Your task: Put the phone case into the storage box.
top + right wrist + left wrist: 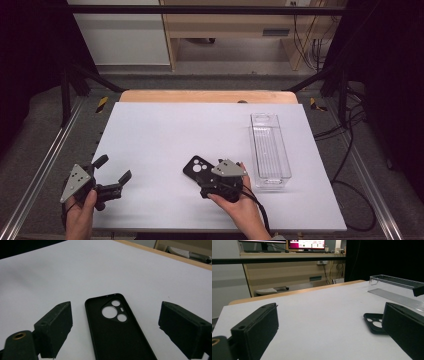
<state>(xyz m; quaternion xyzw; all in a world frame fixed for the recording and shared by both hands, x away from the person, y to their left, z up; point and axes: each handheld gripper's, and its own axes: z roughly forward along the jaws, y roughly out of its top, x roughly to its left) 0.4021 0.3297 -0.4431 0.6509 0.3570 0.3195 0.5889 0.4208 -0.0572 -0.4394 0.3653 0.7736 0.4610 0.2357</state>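
Your right tongs [204, 176] sit over the near end of the black phone case [196, 169], their jaws spread wide on either side of it and gripping nothing; in the right gripper view the case [117, 330] lies between the two jaws with bare counter showing on both flanks. The case lies flat on the white counter [165, 135], hollow side up, just left of the clear plastic tray [270, 150] and nearer to you than the tray's middle. Its long axis runs from your right hand away and toward the left, at a slant to the tray's long sides. The camera-cutout end points away from you, on the far side from your hand.

Your left tongs [114, 172] rest well to the left of the tray, near the counter's front left corner, jaws standing open and empty. In the left gripper view the case [373, 323] shows past the right jaw, in front of the tray [394, 288].
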